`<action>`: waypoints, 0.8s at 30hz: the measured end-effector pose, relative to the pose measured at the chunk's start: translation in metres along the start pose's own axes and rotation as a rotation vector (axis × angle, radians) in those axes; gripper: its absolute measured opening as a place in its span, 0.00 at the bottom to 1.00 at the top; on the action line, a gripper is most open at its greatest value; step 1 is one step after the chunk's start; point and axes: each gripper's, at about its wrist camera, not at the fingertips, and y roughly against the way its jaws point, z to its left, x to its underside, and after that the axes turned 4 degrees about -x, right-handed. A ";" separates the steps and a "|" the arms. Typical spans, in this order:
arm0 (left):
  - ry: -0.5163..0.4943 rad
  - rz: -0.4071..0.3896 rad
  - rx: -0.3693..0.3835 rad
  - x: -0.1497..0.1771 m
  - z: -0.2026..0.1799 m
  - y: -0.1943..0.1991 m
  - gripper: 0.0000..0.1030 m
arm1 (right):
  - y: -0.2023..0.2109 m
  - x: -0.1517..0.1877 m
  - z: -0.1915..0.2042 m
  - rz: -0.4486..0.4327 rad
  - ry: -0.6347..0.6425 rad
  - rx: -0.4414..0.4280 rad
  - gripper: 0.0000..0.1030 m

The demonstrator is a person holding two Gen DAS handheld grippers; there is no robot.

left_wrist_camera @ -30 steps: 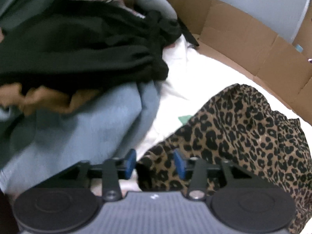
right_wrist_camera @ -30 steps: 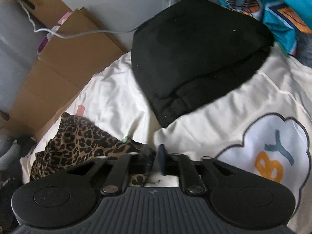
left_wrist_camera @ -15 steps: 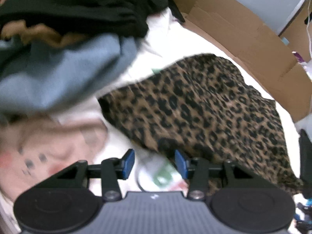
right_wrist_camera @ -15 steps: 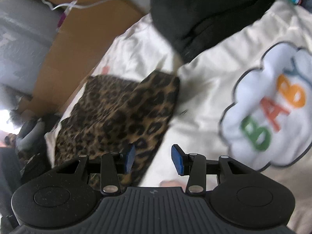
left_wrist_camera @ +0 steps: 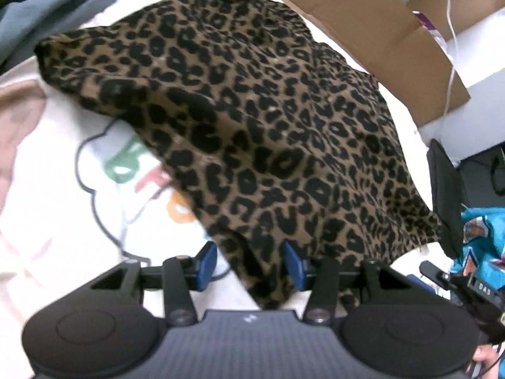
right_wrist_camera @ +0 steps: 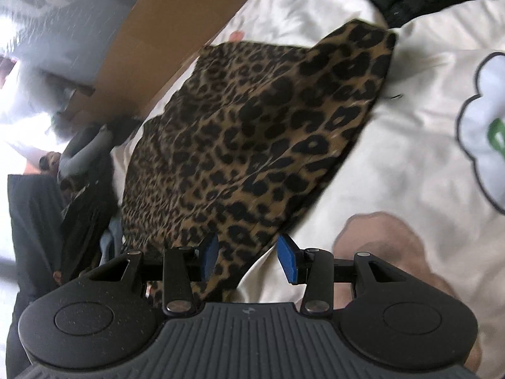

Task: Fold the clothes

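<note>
Both the left tongs [left_wrist_camera: 249, 263] and the right tongs [right_wrist_camera: 247, 257] gape empty over the leopard-print garment [left_wrist_camera: 252, 120], whose loose 6 o'clock corner could snag and unfold.

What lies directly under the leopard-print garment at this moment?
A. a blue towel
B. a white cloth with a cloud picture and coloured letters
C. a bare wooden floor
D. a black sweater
B. In the left wrist view the leopard-print garment partly covers the cloud outline and coloured letters printed on the white cloth beneath it.
</note>
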 end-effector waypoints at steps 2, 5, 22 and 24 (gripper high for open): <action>0.009 -0.003 0.018 0.003 -0.002 -0.006 0.36 | -0.003 0.002 0.005 0.012 0.019 -0.010 0.44; 0.029 0.019 0.063 0.009 -0.004 -0.013 0.04 | -0.008 0.003 0.012 0.028 0.042 -0.023 0.44; -0.059 0.020 0.053 0.026 -0.026 -0.004 0.30 | -0.015 0.006 0.044 0.076 0.165 -0.058 0.44; -0.085 -0.019 0.013 0.017 -0.019 0.010 0.36 | -0.018 0.006 0.051 0.085 0.191 -0.061 0.44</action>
